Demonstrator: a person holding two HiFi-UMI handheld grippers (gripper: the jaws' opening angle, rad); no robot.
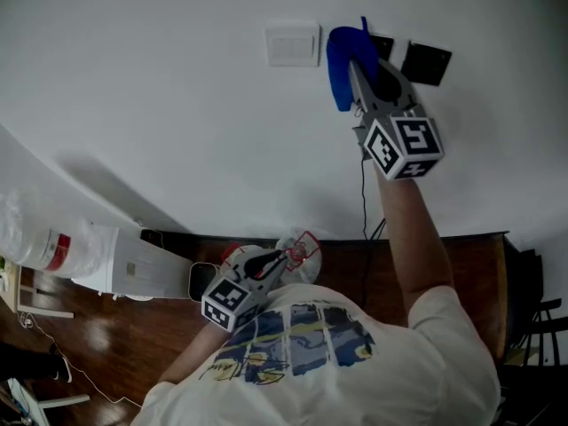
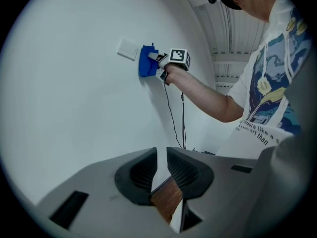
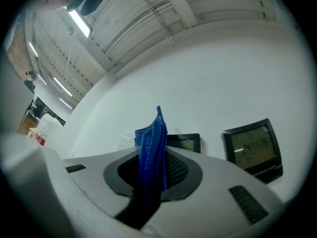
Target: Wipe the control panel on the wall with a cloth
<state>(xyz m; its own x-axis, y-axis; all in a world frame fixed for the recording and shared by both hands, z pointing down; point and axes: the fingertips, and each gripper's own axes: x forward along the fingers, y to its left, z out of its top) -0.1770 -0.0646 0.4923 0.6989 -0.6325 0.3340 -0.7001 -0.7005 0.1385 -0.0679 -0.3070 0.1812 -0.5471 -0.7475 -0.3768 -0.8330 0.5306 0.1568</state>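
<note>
As right gripper [image 3: 154, 171] fingers [image 3: 179, 169] clamp it, cloth [image 3: 152, 140] stands between them.

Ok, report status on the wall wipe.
Right hand-held gripper shut on blue cloth, cloth against wall at dark control panel. Left hand-held gripper low, jaws apart, empty. Nothing in the way.

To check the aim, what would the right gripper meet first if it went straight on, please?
Probably the dark control panel on the wall, with the blue cloth in the right gripper touching first; depth is unclear.
</note>
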